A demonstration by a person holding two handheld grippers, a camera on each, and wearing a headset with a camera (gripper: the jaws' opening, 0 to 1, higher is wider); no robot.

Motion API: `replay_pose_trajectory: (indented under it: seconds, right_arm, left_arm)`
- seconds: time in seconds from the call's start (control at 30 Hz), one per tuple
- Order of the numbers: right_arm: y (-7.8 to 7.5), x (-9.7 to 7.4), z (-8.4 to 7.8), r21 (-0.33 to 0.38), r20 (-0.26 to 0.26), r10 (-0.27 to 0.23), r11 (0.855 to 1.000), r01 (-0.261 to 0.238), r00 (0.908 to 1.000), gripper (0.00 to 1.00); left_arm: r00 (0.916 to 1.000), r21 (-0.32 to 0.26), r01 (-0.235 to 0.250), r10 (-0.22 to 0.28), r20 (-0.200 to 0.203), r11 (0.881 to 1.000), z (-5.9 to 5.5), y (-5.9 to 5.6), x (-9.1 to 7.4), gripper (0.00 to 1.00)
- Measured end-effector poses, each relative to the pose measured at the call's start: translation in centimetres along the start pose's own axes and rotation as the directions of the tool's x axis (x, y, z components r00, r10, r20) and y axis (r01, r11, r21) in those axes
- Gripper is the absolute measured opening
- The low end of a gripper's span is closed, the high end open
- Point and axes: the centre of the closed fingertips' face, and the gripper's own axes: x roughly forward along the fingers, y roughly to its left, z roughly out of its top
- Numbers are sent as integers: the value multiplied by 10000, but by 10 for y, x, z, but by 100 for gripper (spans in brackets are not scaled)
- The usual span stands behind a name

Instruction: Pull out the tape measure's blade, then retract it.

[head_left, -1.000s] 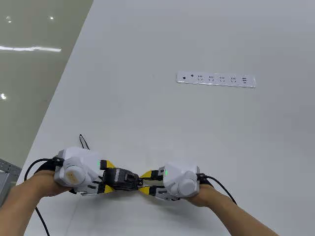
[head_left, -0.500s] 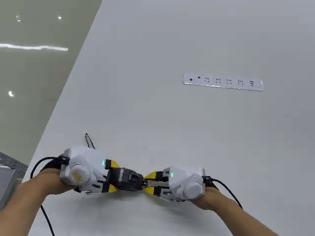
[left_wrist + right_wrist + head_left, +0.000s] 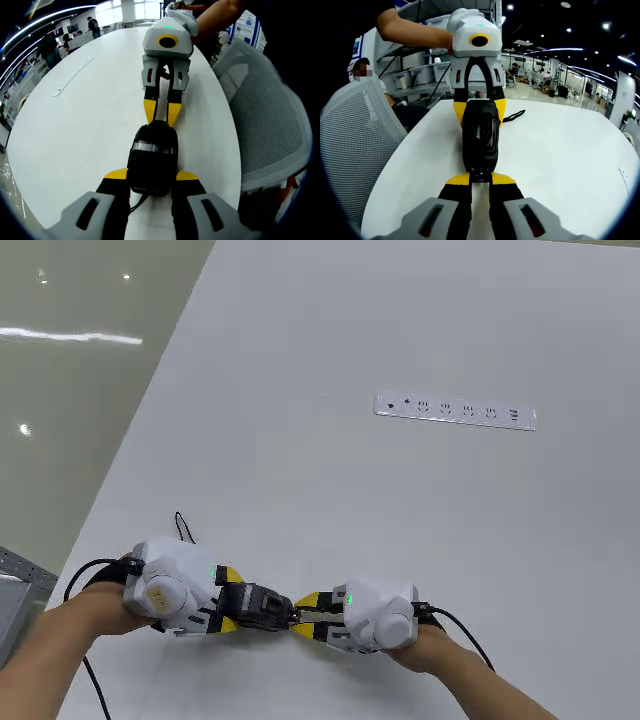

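Left gripper jaws clamp the black tape measure case at the white workbench's near edge; right gripper jaws pinch almost closed on the blade hook at its mouth. Risk: the thin hook could slip free if the 2 hands pull off-axis

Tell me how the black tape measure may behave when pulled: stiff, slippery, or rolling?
The tape measure looks like a rigid blocky case, so it probably will not flex or roll. Its smooth shell may slip in the fingers of the left gripper if pulled hard.
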Motion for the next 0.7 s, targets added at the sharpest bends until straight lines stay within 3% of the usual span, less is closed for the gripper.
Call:
replay_pose_trajectory:
  seconds: [0.7]
  right_arm:
    - [0, -7, -4, 194, -52, 88, 9998, -87, 9999, 10]
  left_arm:
    - [10000, -29, 20, -20, 1, 10000, 1, 0, 0, 27]
